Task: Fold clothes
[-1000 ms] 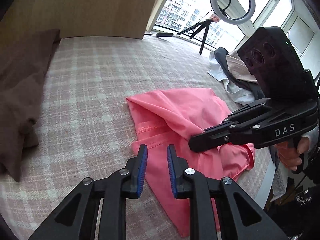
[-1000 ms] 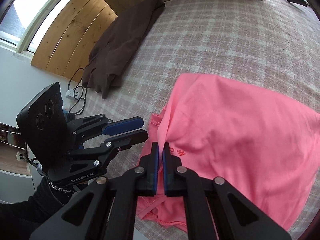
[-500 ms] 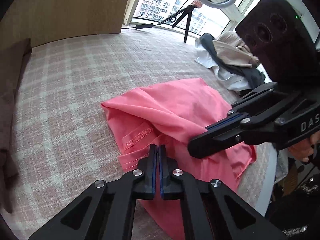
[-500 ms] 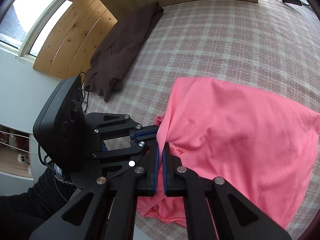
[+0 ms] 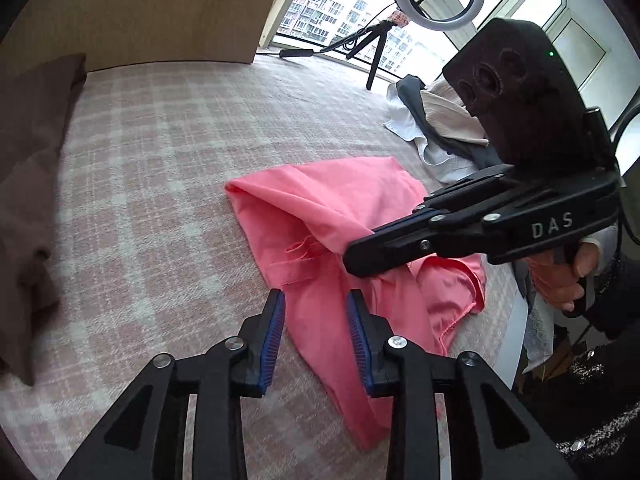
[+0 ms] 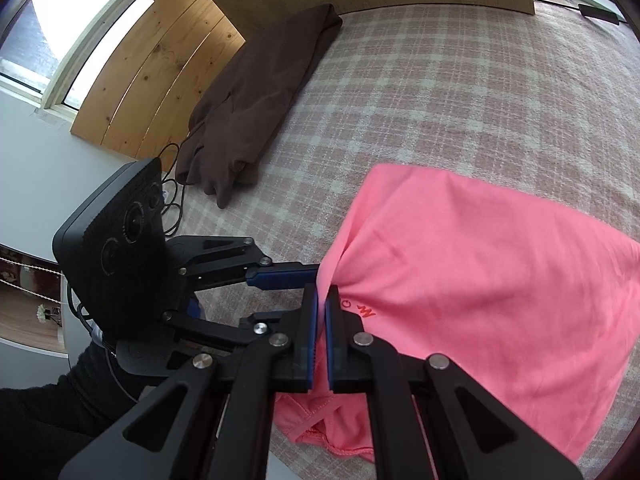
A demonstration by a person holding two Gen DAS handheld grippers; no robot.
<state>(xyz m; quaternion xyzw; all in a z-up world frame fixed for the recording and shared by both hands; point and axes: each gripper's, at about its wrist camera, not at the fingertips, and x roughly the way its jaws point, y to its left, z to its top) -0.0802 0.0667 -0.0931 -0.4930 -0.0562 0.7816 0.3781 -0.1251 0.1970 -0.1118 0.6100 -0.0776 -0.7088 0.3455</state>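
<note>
The pink shirt (image 5: 332, 216) is pinched by the right gripper (image 6: 321, 300) while the left gripper (image 5: 316, 312), spread, must next be closed on its edge.

My left gripper (image 5: 315, 316) hangs with jaws spread over the near edge of the pink shirt (image 5: 320, 216). Ahead to my right, the right gripper (image 5: 360, 258) pinches the shirt's fabric.

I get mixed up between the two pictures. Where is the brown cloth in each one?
Left wrist view: brown cloth along the left edge.
Right wrist view: brown cloth upper middle, beside the wooden wall.
Shared landmark: the pink shirt on the checked bed cover.
</note>
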